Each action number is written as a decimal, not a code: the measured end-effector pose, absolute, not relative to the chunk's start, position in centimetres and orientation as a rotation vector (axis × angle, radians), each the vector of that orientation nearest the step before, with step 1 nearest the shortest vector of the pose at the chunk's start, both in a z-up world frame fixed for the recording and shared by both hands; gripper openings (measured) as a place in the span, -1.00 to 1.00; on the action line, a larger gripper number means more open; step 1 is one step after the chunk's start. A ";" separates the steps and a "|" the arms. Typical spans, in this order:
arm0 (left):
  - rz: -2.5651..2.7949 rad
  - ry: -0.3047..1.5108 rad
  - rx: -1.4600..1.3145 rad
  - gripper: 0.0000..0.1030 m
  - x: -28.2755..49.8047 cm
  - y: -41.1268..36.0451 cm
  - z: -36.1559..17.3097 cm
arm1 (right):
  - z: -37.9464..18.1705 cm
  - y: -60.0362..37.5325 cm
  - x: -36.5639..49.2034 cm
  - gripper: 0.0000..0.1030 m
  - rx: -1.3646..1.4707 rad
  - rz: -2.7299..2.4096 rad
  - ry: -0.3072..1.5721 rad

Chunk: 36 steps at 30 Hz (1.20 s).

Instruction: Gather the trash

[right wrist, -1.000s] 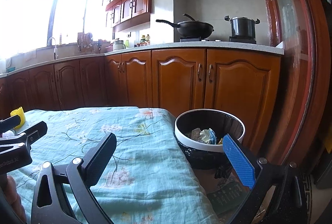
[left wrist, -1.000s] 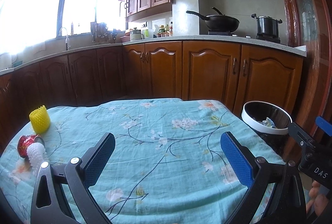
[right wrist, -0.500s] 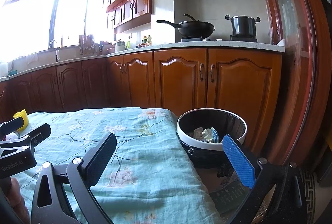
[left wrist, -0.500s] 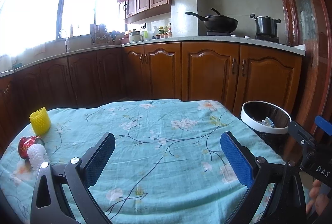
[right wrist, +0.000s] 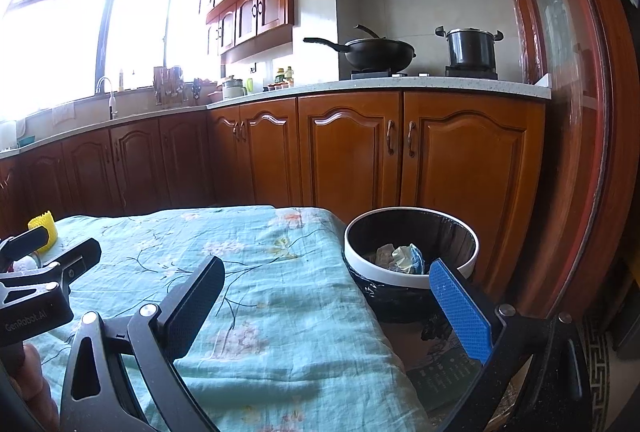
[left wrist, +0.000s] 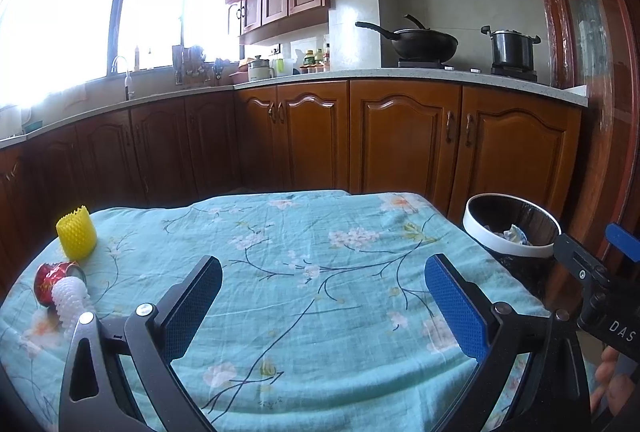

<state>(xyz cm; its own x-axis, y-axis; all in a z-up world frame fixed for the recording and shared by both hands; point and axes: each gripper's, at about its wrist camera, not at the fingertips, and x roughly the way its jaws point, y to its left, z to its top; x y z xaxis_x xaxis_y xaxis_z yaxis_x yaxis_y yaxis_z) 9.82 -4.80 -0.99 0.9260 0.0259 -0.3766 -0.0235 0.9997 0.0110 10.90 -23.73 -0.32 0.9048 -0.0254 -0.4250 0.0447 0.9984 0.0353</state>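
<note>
Across the left wrist view, the left gripper (left wrist: 323,296) hangs over the floral cloth on the surface (left wrist: 304,232) with its jaws spread wide and nothing between them. At about nine o'clock, near the surface's left edge, sit the leftovers to gather: a yellow foam net (left wrist: 76,238), a red can (left wrist: 54,280) lying on its side, and a white foam net (left wrist: 71,298) touching the can. The bin (left wrist: 512,228) stands off the surface at three o'clock, with scraps already inside.

From the right wrist view, the right gripper (right wrist: 336,296) is likewise released and empty, pointing between the surface's right edge and the bin (right wrist: 412,248) at about two o'clock; crumpled paper (right wrist: 406,256) lies within.

Risks from here — the can, being round and on its side, could roll off the near edge if nudged, and the soft nets may squash and slip from the jaws. The loose cloth could also bunch under a low approach.
</note>
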 end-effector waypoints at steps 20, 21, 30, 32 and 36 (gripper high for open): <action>0.017 0.389 0.011 0.99 10.0 -4.7 -1.1 | -0.4 -23.7 10.9 1.00 0.048 -0.034 0.441; 0.018 0.390 0.012 0.99 10.1 -4.7 -1.1 | -0.4 -23.7 10.9 1.00 0.049 -0.034 0.441; 0.015 0.393 0.014 0.99 10.3 -4.6 -1.1 | -0.5 -23.7 11.0 1.00 0.053 -0.033 0.444; 0.016 0.393 0.014 0.99 10.2 -4.6 -1.1 | -0.5 -23.8 11.0 1.00 0.054 -0.033 0.446; 0.014 0.394 0.014 0.99 10.3 -4.6 -1.2 | -0.5 -23.8 11.1 1.00 0.055 -0.032 0.446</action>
<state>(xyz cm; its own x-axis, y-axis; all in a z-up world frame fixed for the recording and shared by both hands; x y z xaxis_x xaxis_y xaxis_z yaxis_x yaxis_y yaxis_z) 10.26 -4.60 -1.15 0.9233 0.0167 -0.3836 -0.0113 0.9998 0.0163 11.10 -23.81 -0.52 0.9015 -0.0187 -0.4323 0.0427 0.9980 0.0459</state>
